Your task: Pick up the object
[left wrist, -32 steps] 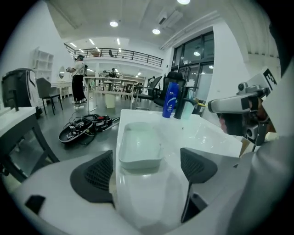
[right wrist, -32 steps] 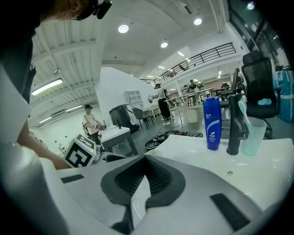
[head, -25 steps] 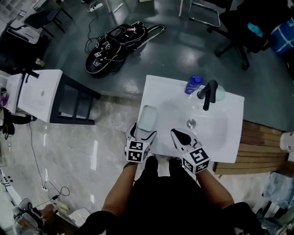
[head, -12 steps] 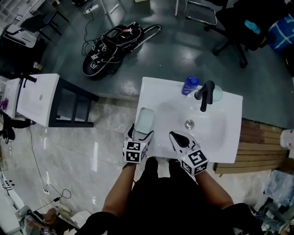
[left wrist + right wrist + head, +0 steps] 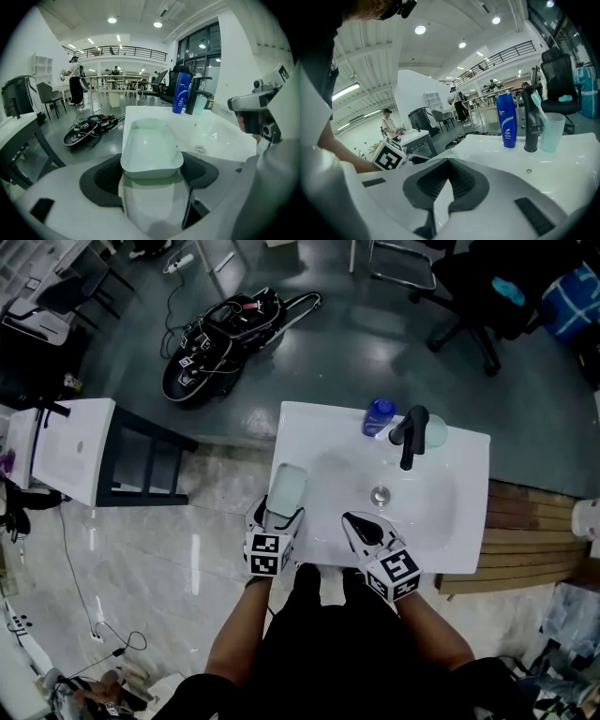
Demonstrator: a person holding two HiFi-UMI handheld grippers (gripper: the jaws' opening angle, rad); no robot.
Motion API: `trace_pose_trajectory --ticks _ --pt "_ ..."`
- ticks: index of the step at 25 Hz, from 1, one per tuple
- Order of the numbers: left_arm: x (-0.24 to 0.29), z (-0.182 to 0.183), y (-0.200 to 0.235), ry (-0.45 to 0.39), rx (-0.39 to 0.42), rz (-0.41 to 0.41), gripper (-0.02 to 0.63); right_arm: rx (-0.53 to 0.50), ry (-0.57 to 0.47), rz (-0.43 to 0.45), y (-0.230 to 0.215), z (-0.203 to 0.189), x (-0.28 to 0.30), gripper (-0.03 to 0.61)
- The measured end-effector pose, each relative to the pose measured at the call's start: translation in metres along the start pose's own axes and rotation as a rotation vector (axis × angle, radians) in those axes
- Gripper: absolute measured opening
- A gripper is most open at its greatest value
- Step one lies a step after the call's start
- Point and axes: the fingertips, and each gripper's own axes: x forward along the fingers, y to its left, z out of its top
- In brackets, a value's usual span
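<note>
Tray [image 5: 286, 486] sits on the sink's [image 5: 457, 538] left rim, near end between the left gripper [image 5: 282, 513] jaws. Those jaws are wide and closing, pads just beside the tray's sides; can't confirm contact. Right gripper [image 5: 360, 523] has its jaws together and empty, over the sink's front rim. Bottle [image 5: 377, 415], tap [image 5: 410, 433] and cup [image 5: 435, 430] stand at the back.

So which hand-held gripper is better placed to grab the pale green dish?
The left hand-held gripper: its closing jaws straddle the dish; the right hand-held gripper sits shut and empty beside it.
</note>
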Motion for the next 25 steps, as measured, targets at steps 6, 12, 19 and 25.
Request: trace_pose_trajectory --ticks 6,12,19,25 --pt "-0.006 0.002 -0.002 -0.024 0.038 0.015 0.399 0.005 0.005 -0.002 0.000 -0.004 -0.001 0.018" --pt "-0.016 0.009 -0.006 -0.067 0.051 0.030 0.397 0.010 -0.019 -0.015 -0.002 0.000 0.000 0.018" --pt "-0.041 0.051 -0.009 -0.171 0.060 0.040 0.397 -0.013 -0.061 -0.031 -0.001 0.019 -0.006 0.018" --pt "-0.068 0.096 -0.009 -0.261 0.063 0.071 0.397 -0.042 -0.104 -0.077 -0.006 0.042 -0.021 0.018"
